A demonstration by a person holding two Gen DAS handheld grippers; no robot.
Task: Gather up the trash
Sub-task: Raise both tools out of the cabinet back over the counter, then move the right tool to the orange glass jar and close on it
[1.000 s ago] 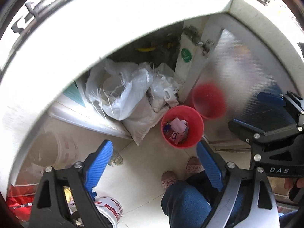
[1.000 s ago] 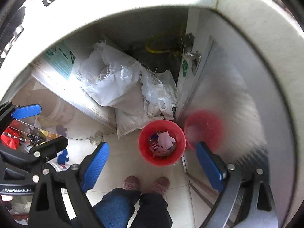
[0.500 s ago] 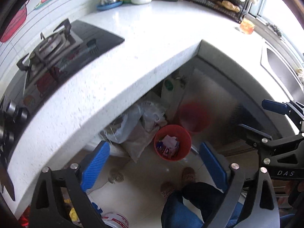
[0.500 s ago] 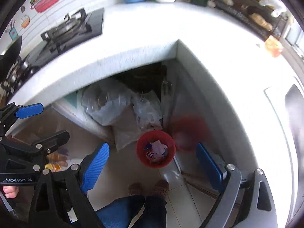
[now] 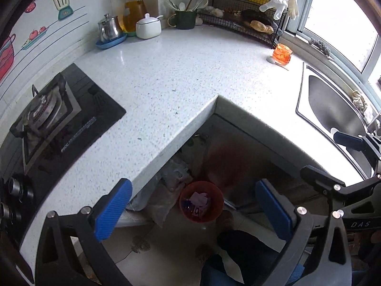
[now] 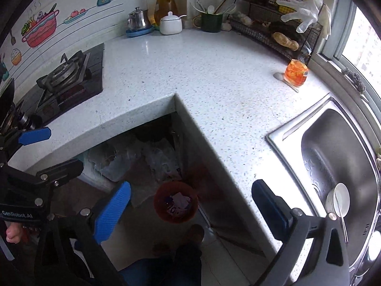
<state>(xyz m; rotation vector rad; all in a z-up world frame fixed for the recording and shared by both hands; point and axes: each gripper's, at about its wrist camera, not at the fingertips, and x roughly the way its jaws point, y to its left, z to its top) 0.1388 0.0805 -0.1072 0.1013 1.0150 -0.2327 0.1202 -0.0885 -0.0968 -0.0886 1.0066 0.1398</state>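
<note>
while our left gripper (image 5: 193, 211) and right gripper (image 6: 191, 208) hang with blue fingers (image 5: 112, 211) spread wide and nothing between them, we see the red trash bin (image 5: 202, 201) on the floor right between the fingertips in both views, paper scraps (image 6: 177, 202) inside it. beyond the fingers runs the white speckled table (image 5: 171, 76). past the left finger sits the gas stove (image 5: 54, 124); past the right finger, the steel sink (image 6: 333, 147). farthest off, an orange jar (image 6: 295, 72) stands near the wire rack (image 6: 273, 32).
</note>
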